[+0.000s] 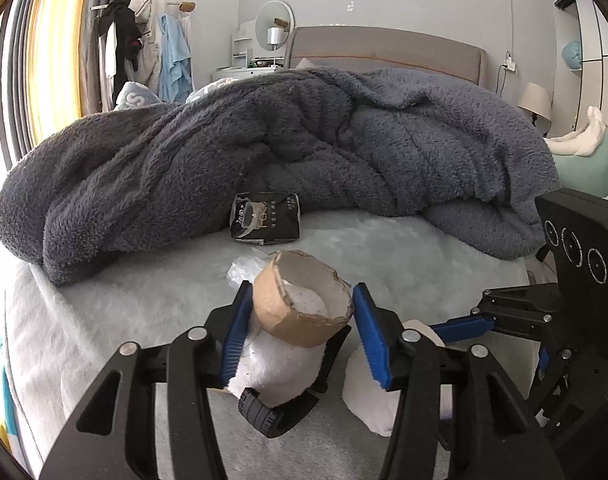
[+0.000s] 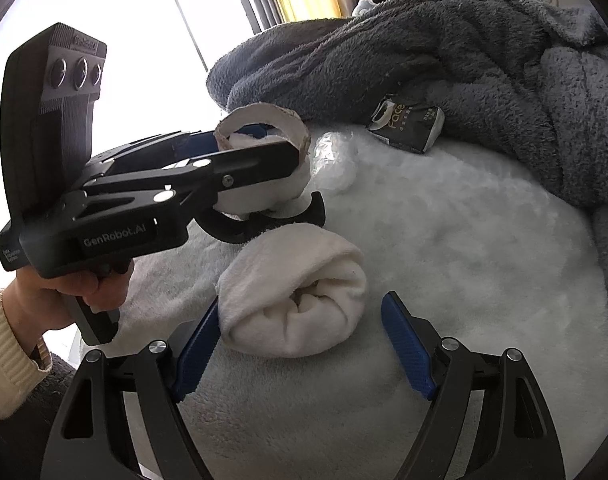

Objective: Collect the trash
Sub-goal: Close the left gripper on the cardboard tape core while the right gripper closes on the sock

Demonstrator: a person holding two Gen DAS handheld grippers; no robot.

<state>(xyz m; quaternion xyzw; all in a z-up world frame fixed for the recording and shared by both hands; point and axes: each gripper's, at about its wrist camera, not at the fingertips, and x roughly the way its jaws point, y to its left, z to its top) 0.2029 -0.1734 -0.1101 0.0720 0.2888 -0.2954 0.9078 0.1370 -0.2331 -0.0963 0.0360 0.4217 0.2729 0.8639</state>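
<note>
While a hand (image 2: 84, 284) in a cream ribbed sleeve grips its handle at the far left, the left gripper (image 1: 302, 288) tilts down over the bed (image 1: 124, 300). It is clenched on one torn brown cardboard ring (image 1: 302, 300), with a blue pad against each side of the rim. The ring sits above the sheet. White fabric shows through its open middle and bulges out below the fingers. Beneath that lies one black curved strap (image 1: 272, 412); I cannot tell what it belongs to. Just beyond the ring lies one crumpled piece of clear film (image 1: 244, 270). Farther off, one black tissue packet (image 1: 266, 220) leans against the heaped grey blanket (image 1: 264, 140). To the right and nearer, the right gripper (image 2: 302, 298) also points down at the pale fleecy sheet. It is released, its jaws standing wide on either side of one rolled white cloth (image 2: 296, 312) that rests on the bed. The left pad is just beside the roll and the right pad stands apart from it. That makes two white bundles: one under the ring and one between the right jaws.
</note>
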